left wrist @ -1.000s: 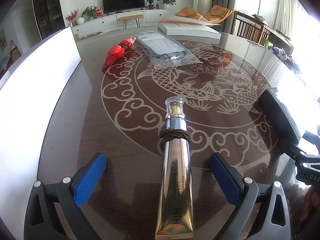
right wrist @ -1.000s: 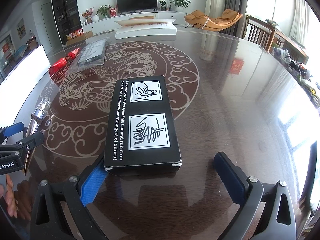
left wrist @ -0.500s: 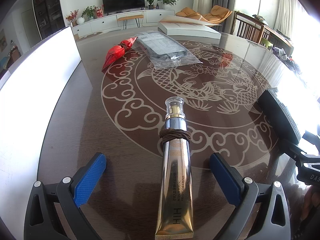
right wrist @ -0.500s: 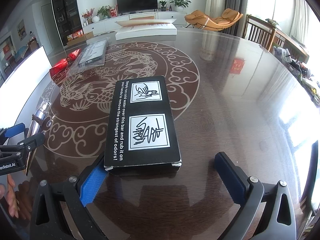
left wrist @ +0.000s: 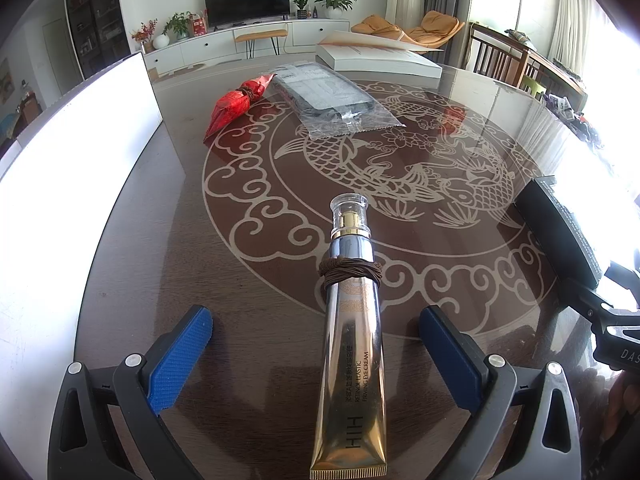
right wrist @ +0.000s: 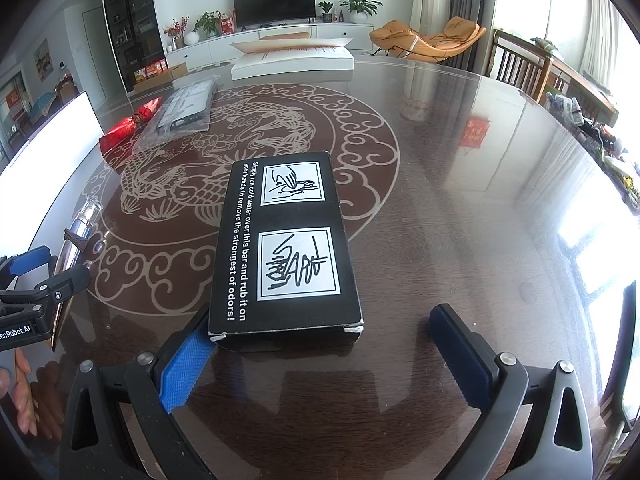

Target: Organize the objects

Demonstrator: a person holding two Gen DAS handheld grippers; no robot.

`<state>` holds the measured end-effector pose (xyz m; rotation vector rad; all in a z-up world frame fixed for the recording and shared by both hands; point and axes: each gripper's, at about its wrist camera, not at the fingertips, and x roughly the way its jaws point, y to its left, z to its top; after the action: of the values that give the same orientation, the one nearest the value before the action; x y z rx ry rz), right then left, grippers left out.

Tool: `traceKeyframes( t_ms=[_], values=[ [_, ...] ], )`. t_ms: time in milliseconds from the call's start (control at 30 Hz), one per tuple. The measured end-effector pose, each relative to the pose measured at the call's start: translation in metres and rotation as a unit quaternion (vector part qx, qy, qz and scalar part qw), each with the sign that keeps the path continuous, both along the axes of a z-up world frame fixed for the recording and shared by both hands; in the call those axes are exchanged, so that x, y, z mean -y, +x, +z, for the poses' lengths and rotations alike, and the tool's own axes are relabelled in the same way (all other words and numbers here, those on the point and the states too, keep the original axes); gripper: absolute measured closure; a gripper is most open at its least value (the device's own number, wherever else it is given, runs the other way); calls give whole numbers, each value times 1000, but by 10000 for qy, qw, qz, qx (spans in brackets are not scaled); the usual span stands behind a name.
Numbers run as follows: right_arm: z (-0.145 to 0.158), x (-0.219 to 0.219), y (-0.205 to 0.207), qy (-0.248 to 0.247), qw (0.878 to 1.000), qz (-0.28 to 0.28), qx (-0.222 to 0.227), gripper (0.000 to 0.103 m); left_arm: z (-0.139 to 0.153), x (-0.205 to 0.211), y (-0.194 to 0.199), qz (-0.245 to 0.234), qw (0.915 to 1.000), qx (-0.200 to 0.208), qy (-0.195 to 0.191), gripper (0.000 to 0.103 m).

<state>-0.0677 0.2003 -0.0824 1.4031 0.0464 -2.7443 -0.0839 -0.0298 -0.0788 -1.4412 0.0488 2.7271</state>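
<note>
Left gripper wide open, nothing gripped; gold cream tube lies flat between fingers, long axis straight along them, cap pointing away, gaps both sides. Right gripper also spread wide, empty; black box lies lengthwise ahead, near left corner right at blue pad, maybe touching, right finger well clear. Each hand nearest own item. Beyond: bare glossy table, lots of room. Far left: red packet, clear bagged item, then white box at far edge.
</note>
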Motion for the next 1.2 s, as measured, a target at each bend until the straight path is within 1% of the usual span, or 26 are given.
traceKeyframes(
  t_ms=[967,1033,1067,1133,1200],
  values=[
    [0,0,0,18,10000,-2,3,0,0,0,-1,-13,10000,14,-2,0],
    [-1,1,0,91,9999,-72,39,0,0,0,-1,-47,10000,51,-9,0],
    [0,1,-2,91,9999,-43,100,0,0,0,1,-138,9999,84,-7,0],
    [2,0,-14,106,9987,106,483,0,1,-2,2,-376,9992,156,-25,0],
    [12,-1,-28,120,9978,216,622,0,2,-3,4,-477,9985,281,-40,0]
  ],
)
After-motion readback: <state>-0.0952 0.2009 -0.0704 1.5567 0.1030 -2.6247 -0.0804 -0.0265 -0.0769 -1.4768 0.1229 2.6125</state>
